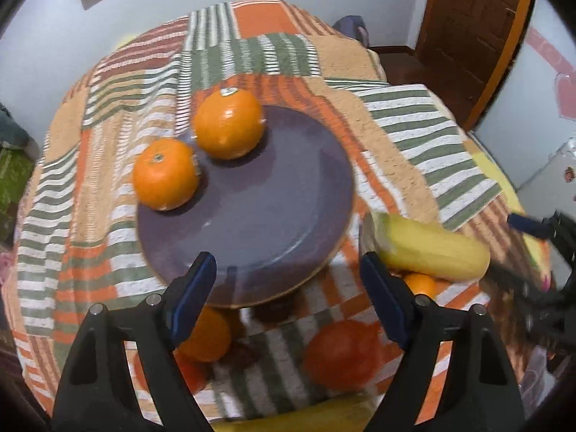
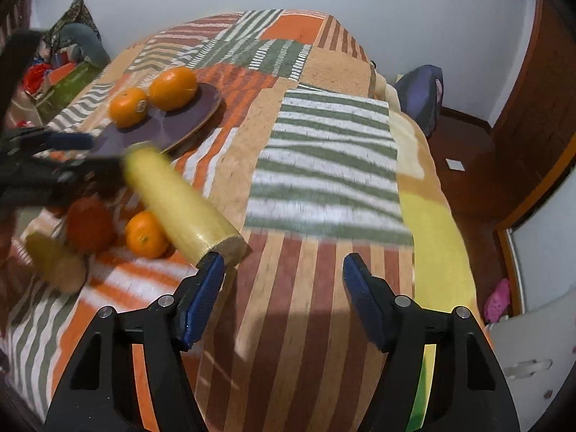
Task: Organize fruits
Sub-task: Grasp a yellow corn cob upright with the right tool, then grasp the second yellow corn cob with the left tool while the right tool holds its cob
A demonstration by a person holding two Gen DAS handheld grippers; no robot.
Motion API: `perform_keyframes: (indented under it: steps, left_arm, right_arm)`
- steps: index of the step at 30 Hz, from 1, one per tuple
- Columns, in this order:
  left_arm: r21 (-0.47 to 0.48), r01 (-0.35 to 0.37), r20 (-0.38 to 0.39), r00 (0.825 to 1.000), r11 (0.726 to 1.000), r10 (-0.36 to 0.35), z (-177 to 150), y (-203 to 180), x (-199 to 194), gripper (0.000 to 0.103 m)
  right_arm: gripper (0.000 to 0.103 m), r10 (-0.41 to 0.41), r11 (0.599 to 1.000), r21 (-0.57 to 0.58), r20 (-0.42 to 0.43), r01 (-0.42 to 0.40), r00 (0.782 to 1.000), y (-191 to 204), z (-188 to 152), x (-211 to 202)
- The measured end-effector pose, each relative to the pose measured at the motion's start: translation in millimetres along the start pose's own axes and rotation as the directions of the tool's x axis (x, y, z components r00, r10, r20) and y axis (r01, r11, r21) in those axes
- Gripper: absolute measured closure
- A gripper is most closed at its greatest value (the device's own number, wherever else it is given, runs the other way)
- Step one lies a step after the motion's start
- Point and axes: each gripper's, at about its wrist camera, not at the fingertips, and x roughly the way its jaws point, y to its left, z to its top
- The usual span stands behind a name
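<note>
A purple plate (image 1: 259,216) lies on the patchwork cloth with two oranges (image 1: 227,124) (image 1: 165,174) on its far left side; it also shows in the right wrist view (image 2: 180,122). My left gripper (image 1: 288,284) is open and empty above the plate's near edge. A long yellow fruit (image 1: 432,248) lies right of the plate, beside my left gripper's right finger. A red fruit (image 1: 342,354) and more oranges (image 1: 205,334) lie below the gripper. My right gripper (image 2: 282,280) is open and empty, its left finger by the yellow fruit's cut end (image 2: 183,208).
The table's patchwork cloth (image 2: 324,165) spreads right of the fruits. Another orange (image 2: 145,234), the red fruit (image 2: 90,223) and a second yellow fruit (image 2: 54,262) lie at the left. A wooden door (image 1: 475,28) and floor lie beyond the table's right edge.
</note>
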Motion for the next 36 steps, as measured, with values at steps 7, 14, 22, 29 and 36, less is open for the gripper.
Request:
perform_keyframes:
  steps: [7, 14, 22, 29, 36]
  left_arm:
    - [-0.003, -0.004, 0.036, 0.999, 1.0, 0.004, -16, 4, -27, 0.02]
    - [-0.079, -0.011, 0.027, 1.0, 0.997, 0.013, -52, 37, -60, 0.017]
    - [-0.099, -0.03, 0.004, 1.0, 0.995, 0.03, -94, 50, -85, 0.017]
    - [-0.051, 0.0, -0.027, 1.0, 0.999, -0.001, -114, 28, -81, 0.016]
    - [0.051, 0.02, -0.029, 0.999, 0.999, -0.018, -103, 2, -64, 0.012]
  right_arm:
    - [0.03, 0.004, 0.999, -0.042, 0.061, -0.002, 0.998, 17, 8, -15]
    - [0.031, 0.008, 0.997, -0.08, 0.043, -0.004, 0.999, 33, 34, 18]
    - [0.054, 0.052, 0.998, -0.044, -0.029, -0.053, 0.998, 32, 32, 43]
    - [0.064, 0.041, 0.997, -0.07, -0.027, -0.042, 0.999, 42, 18, 28]
    - [0.069, 0.063, 0.998, -0.019, -0.035, -0.064, 0.997, 34, -4, 6]
